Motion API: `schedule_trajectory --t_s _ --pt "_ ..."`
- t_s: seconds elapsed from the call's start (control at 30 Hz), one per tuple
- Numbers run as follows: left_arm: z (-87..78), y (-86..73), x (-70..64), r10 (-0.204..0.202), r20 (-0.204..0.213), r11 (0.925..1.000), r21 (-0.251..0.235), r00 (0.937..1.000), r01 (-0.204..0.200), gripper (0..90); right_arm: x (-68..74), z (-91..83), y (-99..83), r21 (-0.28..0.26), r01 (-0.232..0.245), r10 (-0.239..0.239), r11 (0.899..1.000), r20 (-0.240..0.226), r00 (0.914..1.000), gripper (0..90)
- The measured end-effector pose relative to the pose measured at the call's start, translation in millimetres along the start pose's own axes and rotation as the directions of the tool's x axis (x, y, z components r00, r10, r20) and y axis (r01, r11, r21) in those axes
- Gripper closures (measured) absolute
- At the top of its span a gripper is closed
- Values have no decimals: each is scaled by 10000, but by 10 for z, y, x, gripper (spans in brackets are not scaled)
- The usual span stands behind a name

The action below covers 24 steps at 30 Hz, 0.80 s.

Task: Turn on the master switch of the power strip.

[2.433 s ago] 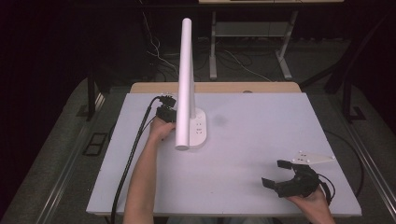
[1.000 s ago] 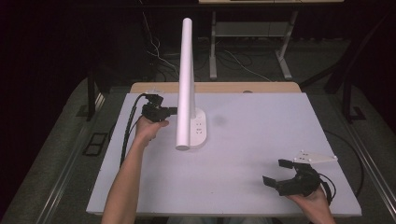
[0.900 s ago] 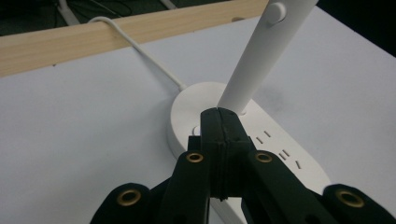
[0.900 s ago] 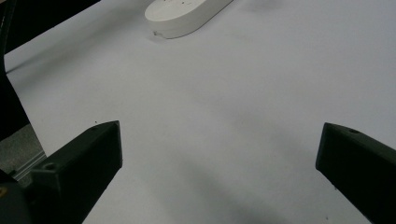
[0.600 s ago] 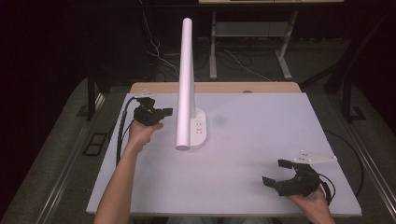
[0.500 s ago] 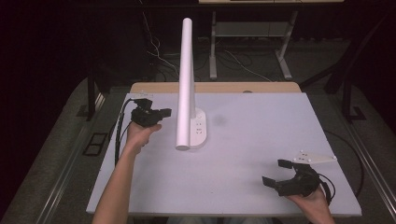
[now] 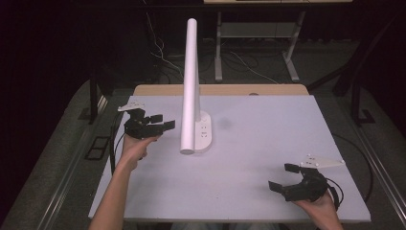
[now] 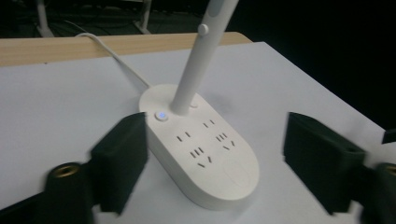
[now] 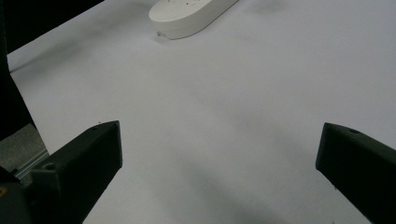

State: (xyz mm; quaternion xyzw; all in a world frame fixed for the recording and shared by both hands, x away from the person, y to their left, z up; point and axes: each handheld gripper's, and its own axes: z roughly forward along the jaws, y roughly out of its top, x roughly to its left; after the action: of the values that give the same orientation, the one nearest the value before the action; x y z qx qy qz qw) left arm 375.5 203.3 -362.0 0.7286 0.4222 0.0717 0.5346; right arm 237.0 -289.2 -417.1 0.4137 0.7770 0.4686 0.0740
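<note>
A white desk lamp stands mid-table, its oval base (image 7: 203, 135) carrying sockets and its straight white arm (image 7: 191, 84) rising toward the camera. In the left gripper view the base (image 8: 201, 154) shows a small lit blue button (image 8: 161, 115) beside the stem (image 8: 196, 70). My left gripper (image 7: 162, 122) is open, held just left of the base and apart from it, jaws pointing at it. My right gripper (image 7: 284, 177) is open above the table's front right with nothing between its jaws; its view shows the base (image 9: 189, 16) far off.
The white tabletop (image 7: 268, 129) has a wooden strip (image 7: 225, 89) along its far edge. The lamp's white cord (image 8: 116, 58) runs from the base toward that edge. Black cables trail from both grippers off the table sides. Dark floor and table legs lie beyond.
My left gripper has drawn back leftward from the lamp base, from right against it to a short gap away. The right gripper has stayed in place.
</note>
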Motion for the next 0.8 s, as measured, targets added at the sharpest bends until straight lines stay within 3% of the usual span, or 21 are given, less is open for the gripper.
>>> schedule_trajectory --t_s 0.17,0.2,0.8 --pt "-42 -48 -104 217 -34 9988 450 9998 -215 0 15 8 5 27 49 -49 10000 -40 10000 0" --pt "-58 -69 -130 296 -186 9987 425 9994 -288 0 17 9 6 13 44 -44 10000 -32 10000 0" --pt "-280 -558 -384 391 193 9992 -37 9990 -390 0 20 4 6 -29 19 -19 10000 23 10000 0"
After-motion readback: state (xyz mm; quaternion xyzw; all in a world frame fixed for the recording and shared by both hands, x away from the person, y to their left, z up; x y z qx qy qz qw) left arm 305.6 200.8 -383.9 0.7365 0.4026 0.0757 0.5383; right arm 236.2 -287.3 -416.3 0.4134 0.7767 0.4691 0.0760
